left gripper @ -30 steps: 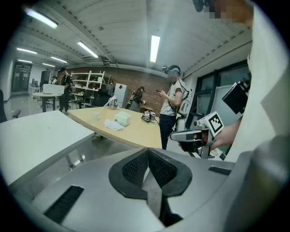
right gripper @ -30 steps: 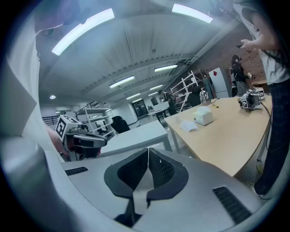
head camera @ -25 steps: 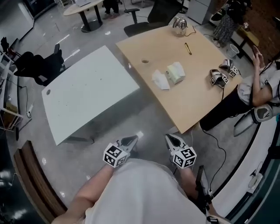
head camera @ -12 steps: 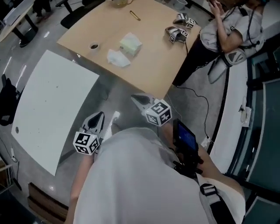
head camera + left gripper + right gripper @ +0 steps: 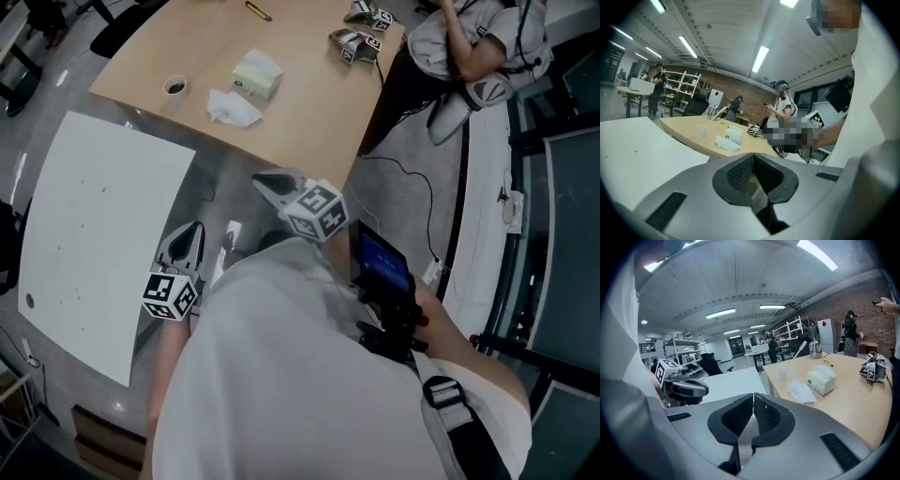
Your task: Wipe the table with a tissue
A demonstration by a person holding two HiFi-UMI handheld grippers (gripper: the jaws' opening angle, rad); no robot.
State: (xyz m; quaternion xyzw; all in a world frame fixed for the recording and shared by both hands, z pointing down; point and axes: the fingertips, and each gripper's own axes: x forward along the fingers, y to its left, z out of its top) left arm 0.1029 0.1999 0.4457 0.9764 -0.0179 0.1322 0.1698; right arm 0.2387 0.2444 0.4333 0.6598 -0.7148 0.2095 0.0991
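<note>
Waiting unstarted, the left gripper and right gripper are both closed tight and empty, while the loose tissue lies untouched on the wooden table at twelve o'clock.

Bright ceiling strip lighting, fisheye-warped edges

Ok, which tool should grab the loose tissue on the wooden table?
Probably the right tool: it is nearer the tissue; the left tool hangs farther back beside the white table.
</note>
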